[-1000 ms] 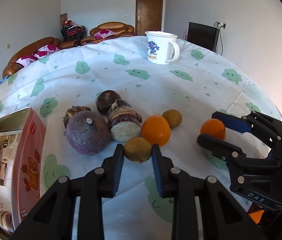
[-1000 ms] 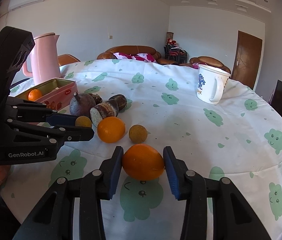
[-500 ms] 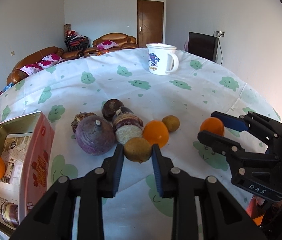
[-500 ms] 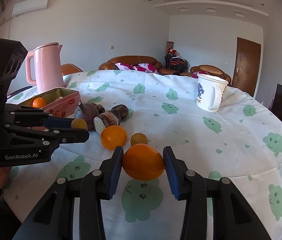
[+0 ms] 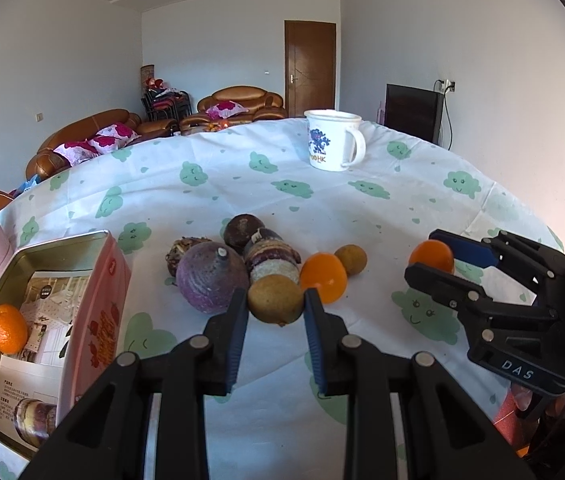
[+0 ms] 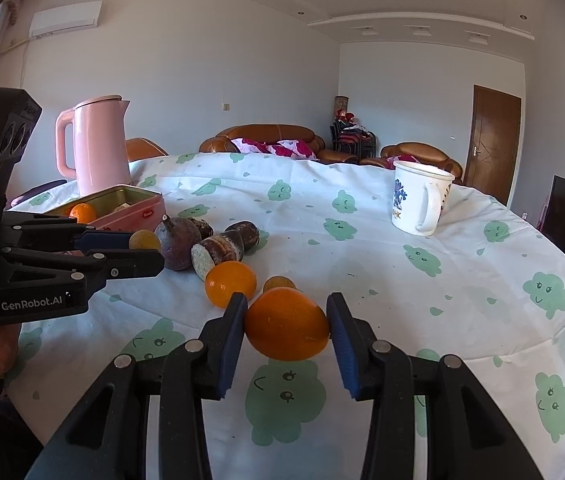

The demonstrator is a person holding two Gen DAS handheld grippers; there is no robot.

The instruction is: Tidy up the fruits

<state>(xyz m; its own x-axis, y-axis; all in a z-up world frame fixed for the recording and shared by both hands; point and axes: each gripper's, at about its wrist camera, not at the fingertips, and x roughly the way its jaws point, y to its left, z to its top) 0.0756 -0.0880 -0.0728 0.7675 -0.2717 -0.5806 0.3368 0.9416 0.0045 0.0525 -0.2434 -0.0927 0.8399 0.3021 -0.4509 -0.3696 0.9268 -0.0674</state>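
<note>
Brown-green round fruit (image 5: pixel 275 299) clamped in left tongs (image 5: pixel 275 312); large orange (image 6: pixel 287 323) clamped in right tongs (image 6: pixel 287 326). Both now raised off the counter (image 6: pixel 362 264) compared with a second ago, when each sat low against the cloth. Left behind near the purple tubers (image 5: pixel 211 277): a second orange (image 5: pixel 323 277) and a small brown fruit (image 5: pixel 350 259). Further left, open pink tin (image 5: pixel 98 300) holding one mandarin (image 5: pixel 7 329). Probably lifted for carrying to that tin; most sorting yet undone.
</note>
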